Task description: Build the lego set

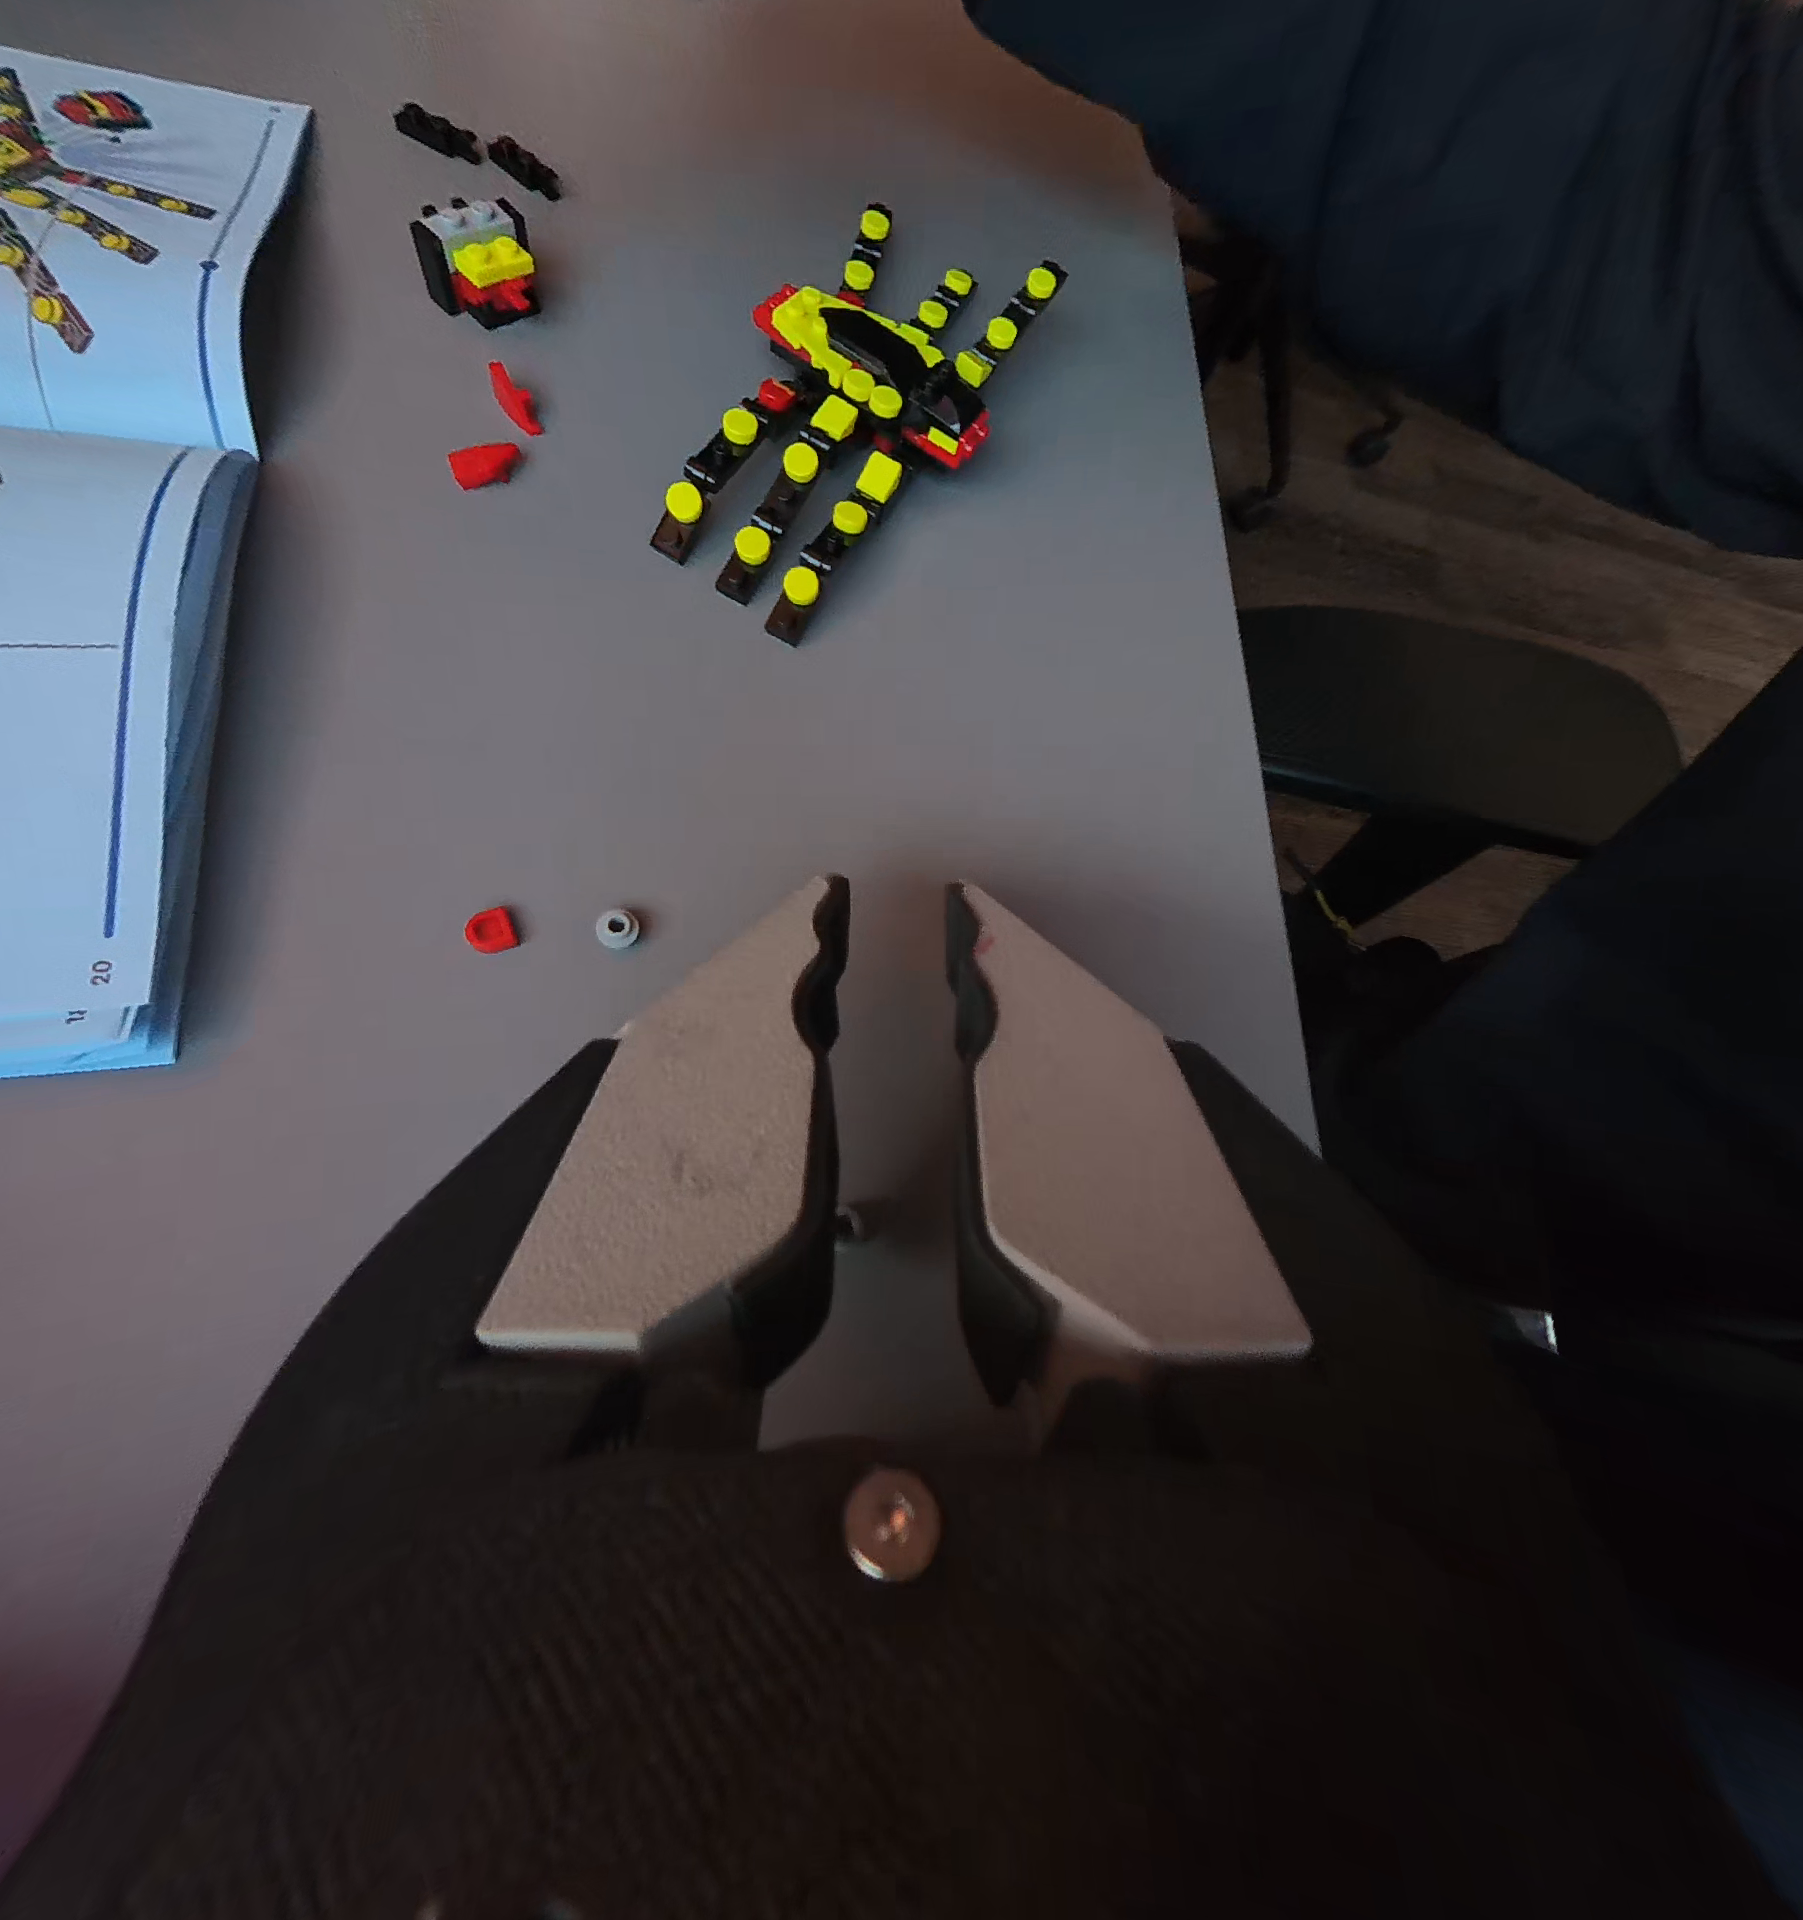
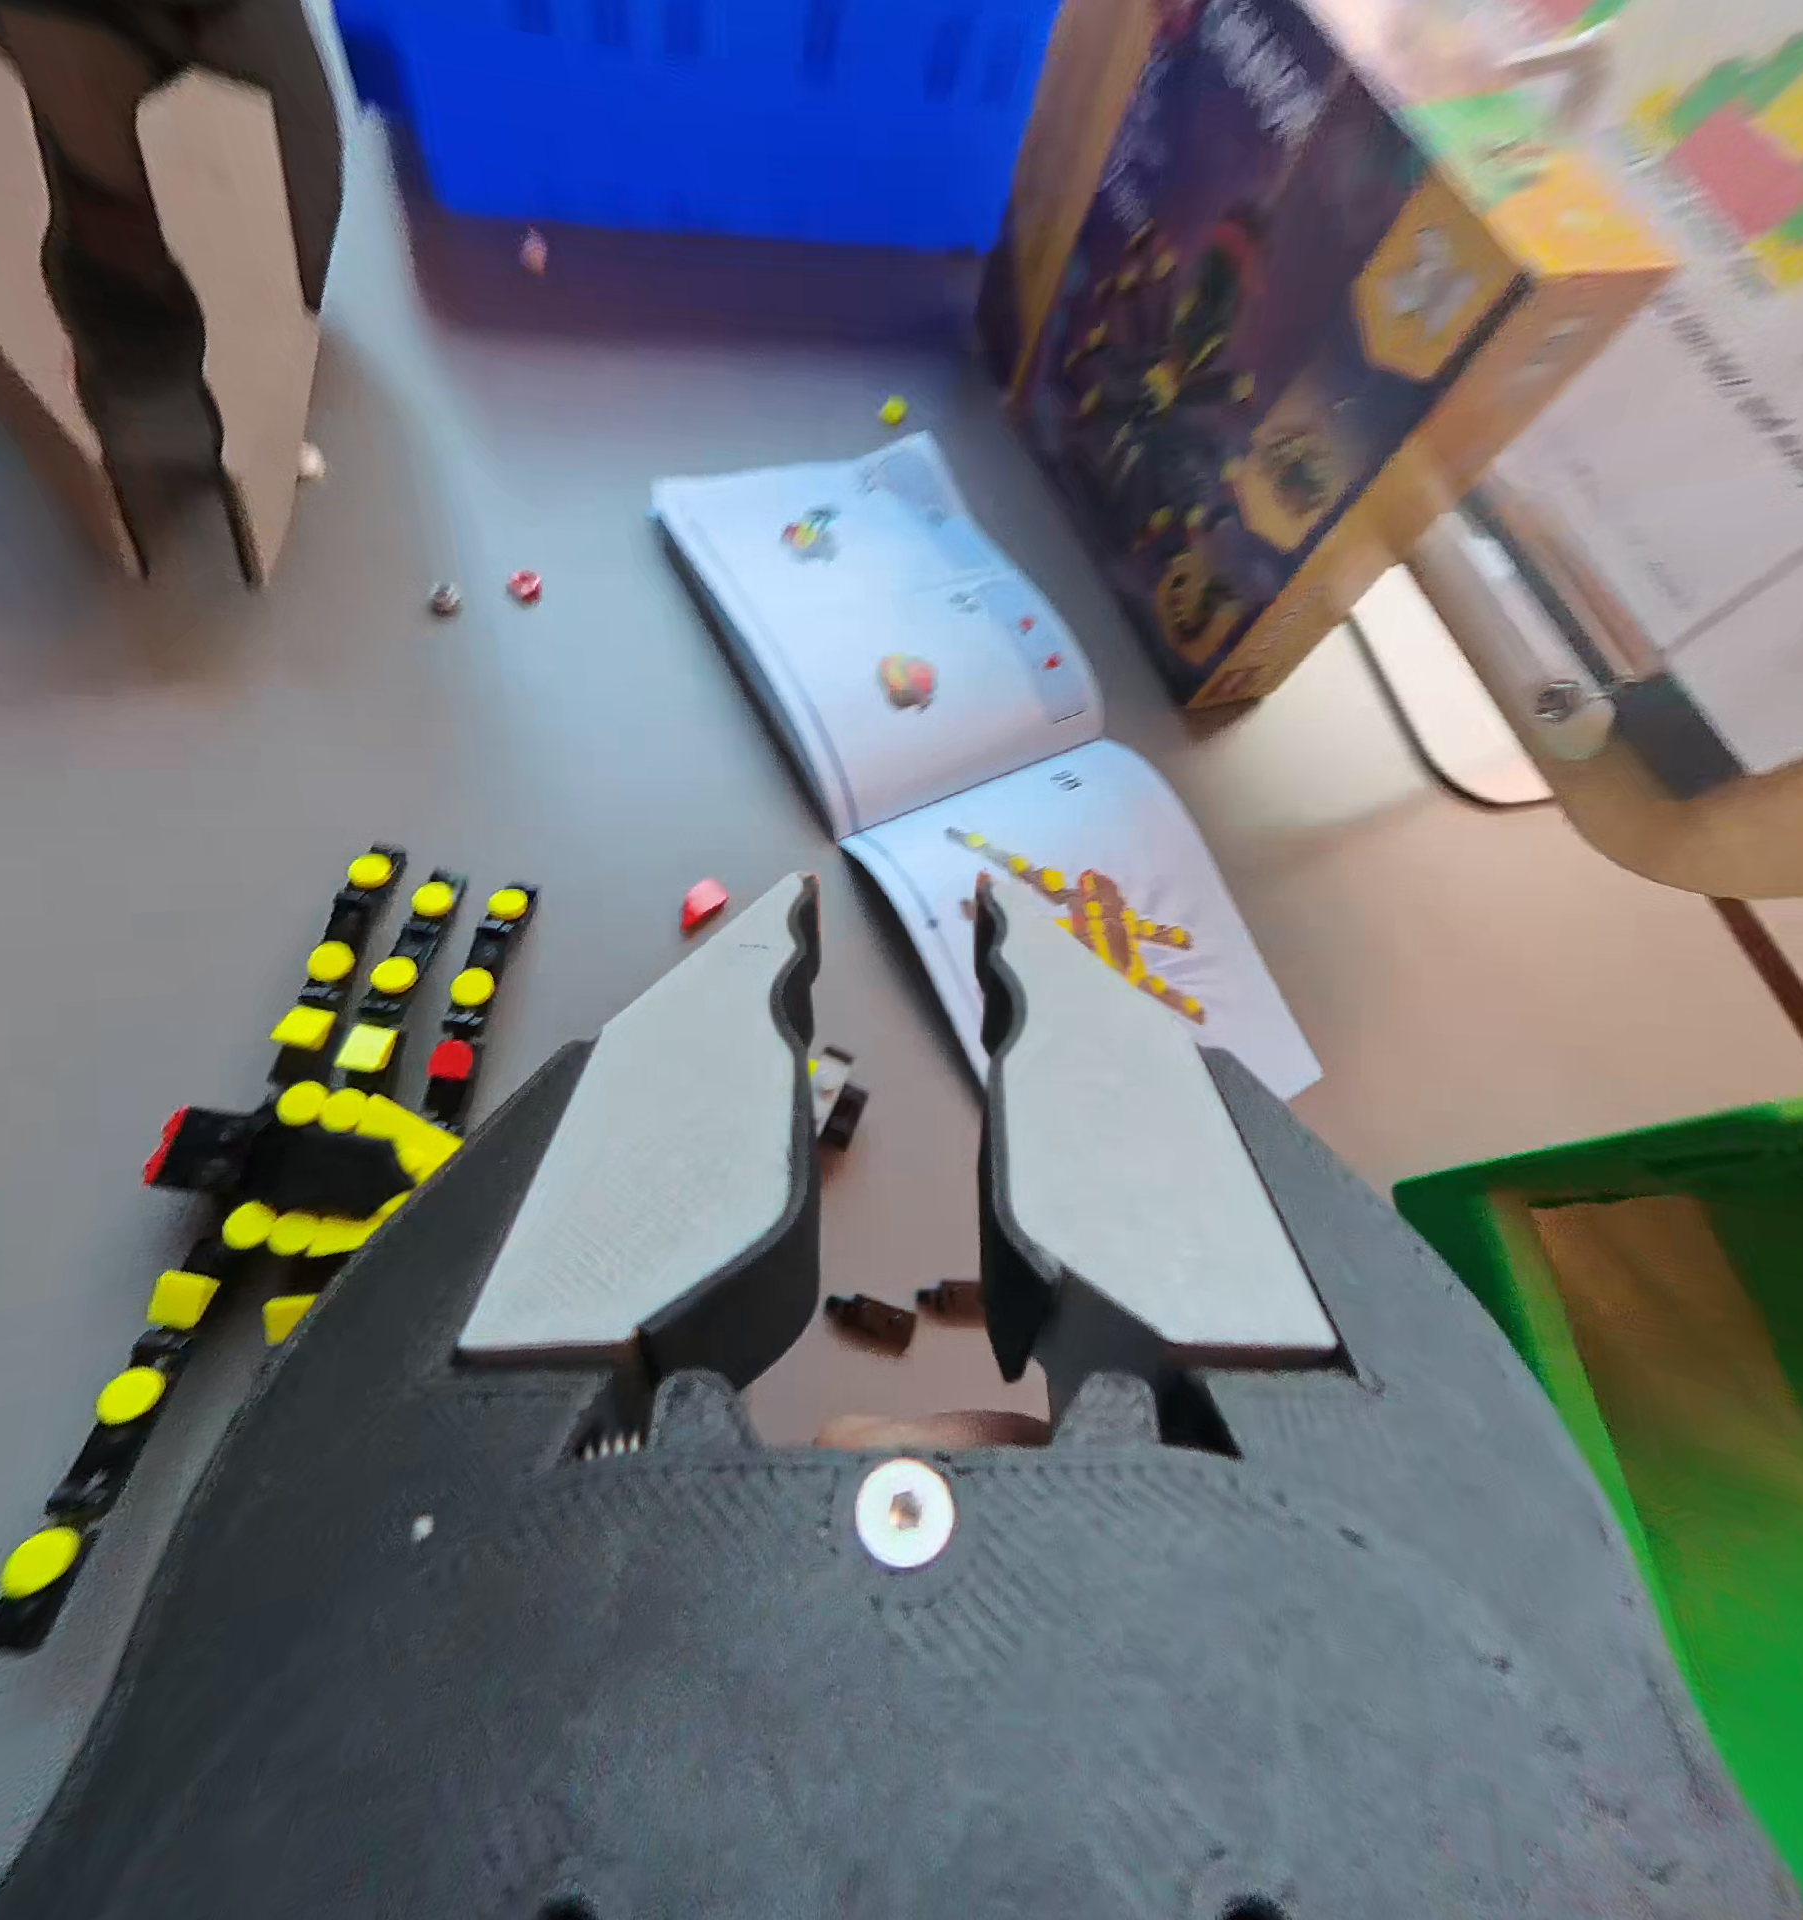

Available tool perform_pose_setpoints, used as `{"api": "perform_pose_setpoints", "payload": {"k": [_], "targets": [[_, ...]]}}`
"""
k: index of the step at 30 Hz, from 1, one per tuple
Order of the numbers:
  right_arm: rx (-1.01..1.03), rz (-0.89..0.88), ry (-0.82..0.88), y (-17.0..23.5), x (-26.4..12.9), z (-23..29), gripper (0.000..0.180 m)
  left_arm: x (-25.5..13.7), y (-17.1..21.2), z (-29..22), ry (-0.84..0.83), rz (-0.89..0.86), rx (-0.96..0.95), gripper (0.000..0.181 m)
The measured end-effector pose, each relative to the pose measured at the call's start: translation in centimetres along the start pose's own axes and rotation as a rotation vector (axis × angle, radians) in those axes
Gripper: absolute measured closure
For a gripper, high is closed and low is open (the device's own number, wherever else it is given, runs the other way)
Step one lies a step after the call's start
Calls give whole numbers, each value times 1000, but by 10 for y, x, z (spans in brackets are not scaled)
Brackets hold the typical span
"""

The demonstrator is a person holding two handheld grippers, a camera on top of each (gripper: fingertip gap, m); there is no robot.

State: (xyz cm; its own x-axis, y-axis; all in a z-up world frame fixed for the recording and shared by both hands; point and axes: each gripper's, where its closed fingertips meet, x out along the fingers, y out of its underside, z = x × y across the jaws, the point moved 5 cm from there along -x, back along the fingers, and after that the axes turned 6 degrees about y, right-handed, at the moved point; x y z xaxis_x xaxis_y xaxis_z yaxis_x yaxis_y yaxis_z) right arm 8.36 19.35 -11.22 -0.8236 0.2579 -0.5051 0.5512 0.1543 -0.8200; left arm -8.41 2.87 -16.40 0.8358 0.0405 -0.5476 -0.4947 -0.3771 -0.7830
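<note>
Both tools gape empty: left tool (image 1: 897, 894) beside a small grey stud (image 1: 617, 927), right tool (image 2: 892, 894) over the spider model (image 2: 284, 1164) on the table (image 1: 564, 727); a careless sweep could scatter loose pieces

Right gripper (image 2: 895, 914) empty, jaws parted.
Spider model (image 2: 336, 1153) to its left; instruction booklet (image 2: 907, 644) ahead; small dark bricks (image 2: 871, 1322) beneath jaws.

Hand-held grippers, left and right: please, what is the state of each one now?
Left hand-held gripper: open, holding nothing, above the grey table.
Right hand-held gripper: open, holding nothing.
</note>
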Motion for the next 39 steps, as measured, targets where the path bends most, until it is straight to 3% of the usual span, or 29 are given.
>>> {"api": "perform_pose_setpoints", "payload": {"k": [1, 6, 10, 14, 20, 31, 39], "targets": [[25, -62, 23, 0, -1, -6, 152, 0, -1, 1, -20, -8, 12, 166], [133, -383, 152, 6, -14, -36, 153, -4, -12, -2, -58, -93, 114, 168], [171, -413, 280, 14, -20, -44, 151, -11, -22, -9, -24, -208, 181, 166], [117, -389, 436, 22, -18, -33, 169, -21, -24, -20, 49, -291, 227, 162], [102, -357, 517, 20, -16, -24, 168, -40, -8, -11, -20, -245, 283, 158], [43, -309, 398, 11, -3, -1, 162, -51, -3, -12, -80, -245, 318, 160], [-87, -242, 37, 14, 6, 31, 167, -41, 1, -2, -221, -143, 439, 164]]}}
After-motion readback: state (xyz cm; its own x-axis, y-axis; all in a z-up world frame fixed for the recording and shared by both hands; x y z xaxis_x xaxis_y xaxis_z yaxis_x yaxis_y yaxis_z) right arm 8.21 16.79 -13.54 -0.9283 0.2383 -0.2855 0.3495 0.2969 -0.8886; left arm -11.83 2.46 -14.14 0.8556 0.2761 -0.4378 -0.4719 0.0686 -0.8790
